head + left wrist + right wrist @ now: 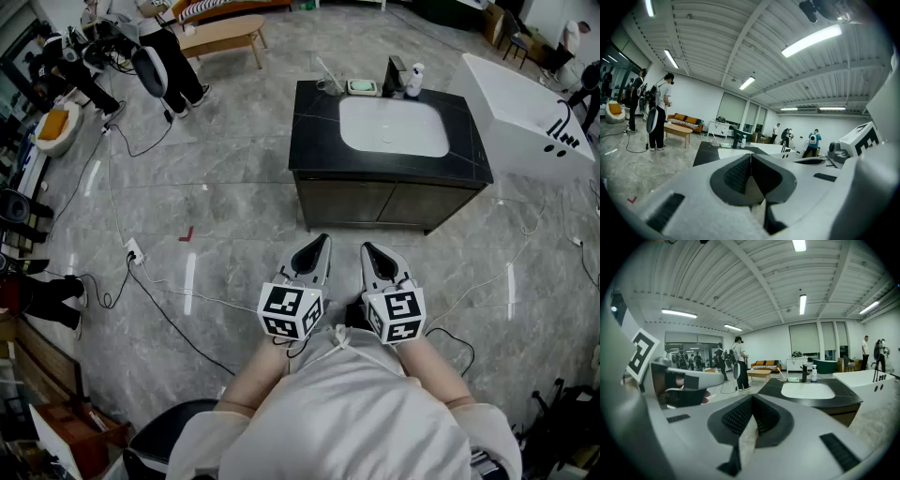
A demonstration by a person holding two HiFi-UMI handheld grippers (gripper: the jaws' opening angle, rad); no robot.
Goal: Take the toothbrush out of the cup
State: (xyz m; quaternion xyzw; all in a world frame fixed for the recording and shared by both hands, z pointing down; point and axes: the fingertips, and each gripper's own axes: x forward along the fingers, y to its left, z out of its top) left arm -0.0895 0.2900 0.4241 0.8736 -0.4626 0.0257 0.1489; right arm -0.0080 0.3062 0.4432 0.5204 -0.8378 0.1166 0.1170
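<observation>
Left gripper (320,247) and right gripper (369,251), lower centre, both with jaws pressed together and nothing held. The thin white toothbrush (324,70) is seen leaning in the small clear cup (330,86), upper centre, on the black stone-topped vanity (314,141), well apart from both. Risk: the light cup may be tipped if the slanted brush is dragged sideways. The white oval sink basin (392,127) is empty

The cup (330,86) and what is probably the toothbrush (323,68) in it are shown too small for detail; the bathtub (525,103) is cut by the right edge.
</observation>
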